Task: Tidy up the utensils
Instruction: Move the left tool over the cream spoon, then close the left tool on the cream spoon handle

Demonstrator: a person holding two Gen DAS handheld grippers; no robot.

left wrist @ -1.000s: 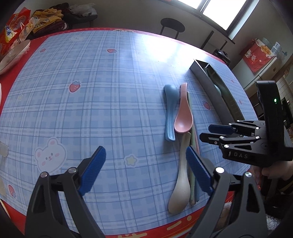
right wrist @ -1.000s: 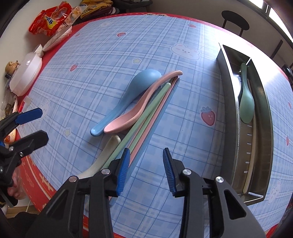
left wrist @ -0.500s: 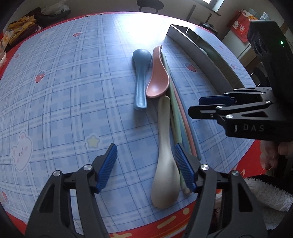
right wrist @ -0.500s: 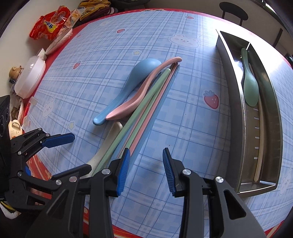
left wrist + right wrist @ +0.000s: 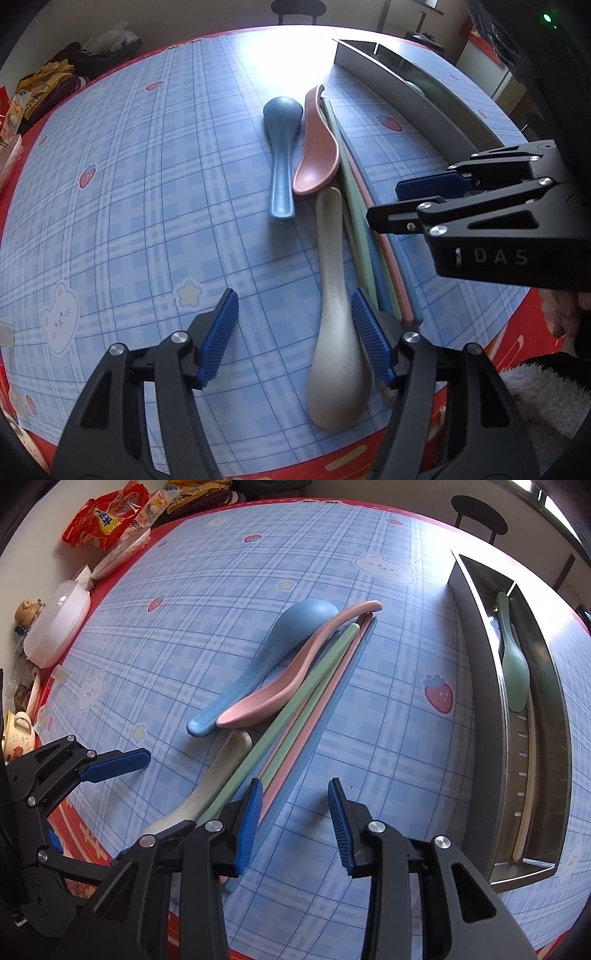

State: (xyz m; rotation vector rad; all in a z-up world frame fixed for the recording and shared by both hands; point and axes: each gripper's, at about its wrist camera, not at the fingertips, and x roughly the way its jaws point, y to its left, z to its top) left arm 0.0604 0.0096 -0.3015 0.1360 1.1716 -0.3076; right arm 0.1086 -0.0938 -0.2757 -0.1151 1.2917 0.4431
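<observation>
A blue spoon (image 5: 280, 155) (image 5: 273, 657), a pink spoon (image 5: 318, 147) (image 5: 291, 679), a cream spoon (image 5: 336, 314) (image 5: 218, 779) and several pastel chopsticks (image 5: 373, 236) (image 5: 314, 698) lie together on the blue plaid tablecloth. My left gripper (image 5: 295, 336) is open, low over the table, with the cream spoon's bowl between its fingers. My right gripper (image 5: 295, 823) is open just right of the chopsticks' near ends; it also shows in the left wrist view (image 5: 399, 203). A steel organizer tray (image 5: 476, 686) (image 5: 424, 107) holds a green spoon (image 5: 513, 668) and a cream utensil.
The table's red front edge (image 5: 332, 454) is close under both grippers. Snack bags (image 5: 103, 513), a white lidded container (image 5: 55, 624) and a small teapot (image 5: 27, 609) stand along the far left edge. A black chair (image 5: 480, 517) stands beyond the table.
My left gripper has moved right and forward, so the cream spoon now lies between its fingers, and has narrowed. My right gripper has barely moved and stays open.
</observation>
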